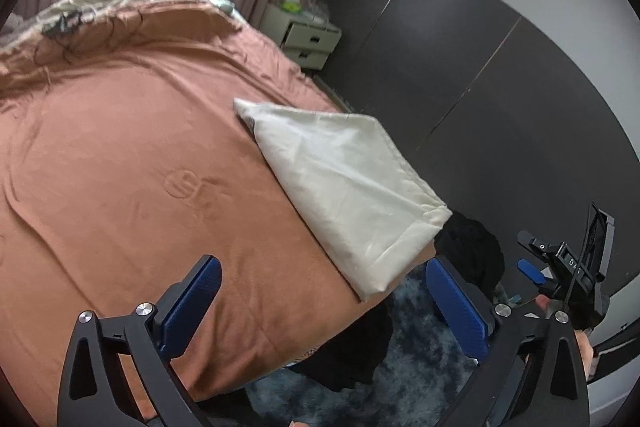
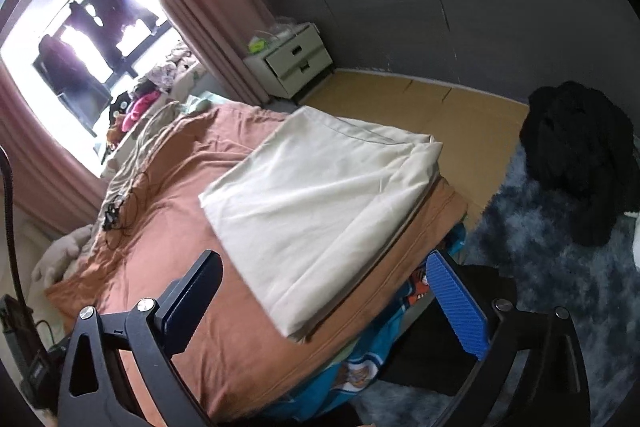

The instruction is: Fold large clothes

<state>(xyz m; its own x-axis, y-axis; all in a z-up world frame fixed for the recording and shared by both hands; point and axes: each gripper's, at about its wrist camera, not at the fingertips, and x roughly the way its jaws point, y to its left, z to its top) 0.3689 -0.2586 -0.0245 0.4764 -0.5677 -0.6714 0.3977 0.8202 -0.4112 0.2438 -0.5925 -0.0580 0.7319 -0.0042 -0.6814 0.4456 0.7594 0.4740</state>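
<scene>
Tongs [image 1: 324, 301] [image 2: 324, 301] gape empty; right tool reads "DAS" [image 1: 574, 263].

— Where are we looking from on the left wrist?
— Above the bed [image 1: 120, 147], angled down between our fingers [image 1: 192, 303], toward the wardrobe wall.
— And the right wrist?
— Nearer the bed's corner [image 2: 440, 203], facing the window [image 2: 80, 67]. Both share the folded cream cloth [image 1: 340, 187] and nightstand [image 2: 292, 59].

A bed [image 2: 168, 227] with a rust-orange cover carried a folded cream cloth [image 2: 316, 195] near its corner — dark cords [image 2: 120, 203] lay farther up.
</scene>
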